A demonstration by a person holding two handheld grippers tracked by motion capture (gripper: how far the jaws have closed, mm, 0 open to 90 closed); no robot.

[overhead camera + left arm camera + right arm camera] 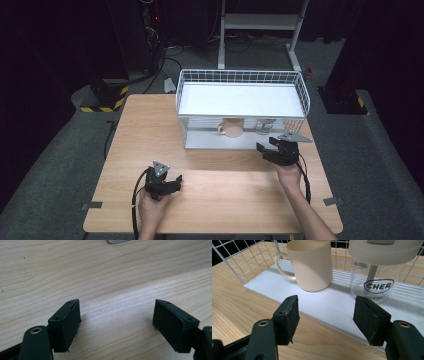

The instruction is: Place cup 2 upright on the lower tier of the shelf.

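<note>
The mug (310, 263) and the glass (374, 281) were seen standing upright on the lower shelf (337, 305) of the wire rack (300, 87), side by side and apart, with the mug to the left. Both lay straight ahead of the right gripper (325, 315), which was held just before the shelf's front edge and pointed into the rack. In the right gripper view the mug was placed slightly left of the gap between the jaws and the glass slightly right of it, and the mug's handle was turned to the left. The jaws were parted, and nothing was held or touched by them. By judgement, the gap looked narrower than the mug's body, so a wider opening would be called for before either vessel could be taken.

The left gripper (116, 322) was kept low over the table (220, 200), well apart from the rack, with its jaws spread wide and nothing between them. The right hand (290, 175) was clearly the nearer of the two.
</note>
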